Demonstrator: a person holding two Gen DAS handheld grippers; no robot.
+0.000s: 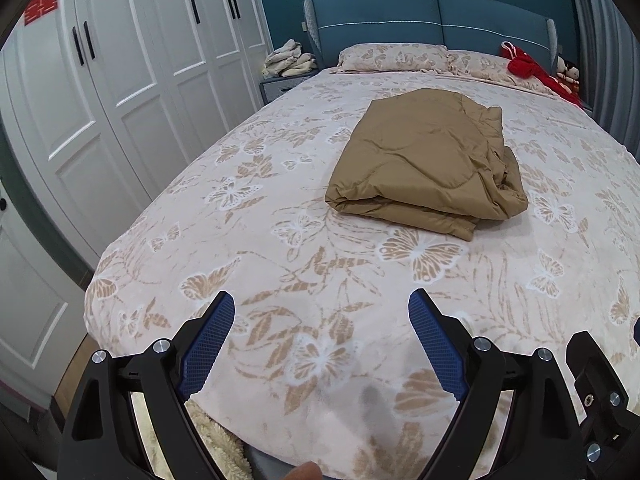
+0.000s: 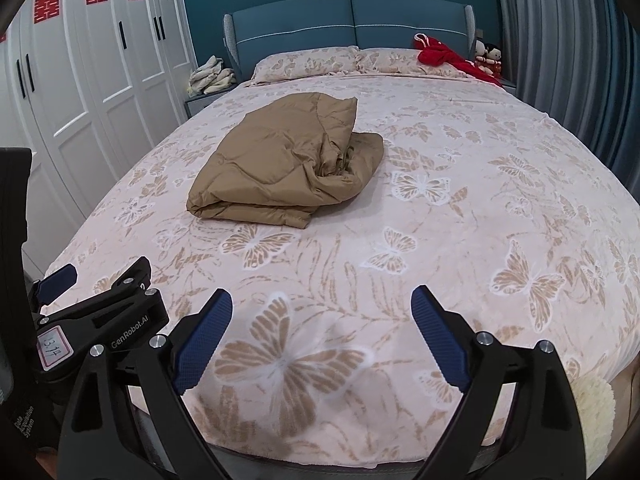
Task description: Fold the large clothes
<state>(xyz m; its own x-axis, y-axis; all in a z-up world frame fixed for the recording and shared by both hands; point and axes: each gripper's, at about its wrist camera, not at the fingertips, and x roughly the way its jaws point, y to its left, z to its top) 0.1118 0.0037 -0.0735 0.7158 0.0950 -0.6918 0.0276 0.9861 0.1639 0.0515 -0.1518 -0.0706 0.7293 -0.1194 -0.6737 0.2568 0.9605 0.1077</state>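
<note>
A tan quilted garment [image 1: 424,164] lies folded into a thick bundle in the middle of the bed [image 1: 280,248]; the right wrist view shows the same garment [image 2: 284,164] with a crumpled edge on its right side. My left gripper [image 1: 322,300] hovers over the foot of the bed, well short of the garment, open with nothing between its blue pads. My right gripper [image 2: 322,298] is likewise open and empty above the butterfly-patterned bedspread [image 2: 440,240]. The left gripper's body [image 2: 100,312] shows at the left of the right wrist view.
White wardrobe doors [image 1: 120,80] line the left side. A blue headboard [image 1: 432,20], two pillows [image 1: 392,58], a red cloth [image 1: 528,68] and dolls [image 2: 488,56] sit at the far end. Pale clothes [image 1: 290,60] are piled on a nightstand. Grey curtains [image 2: 560,60] hang on the right.
</note>
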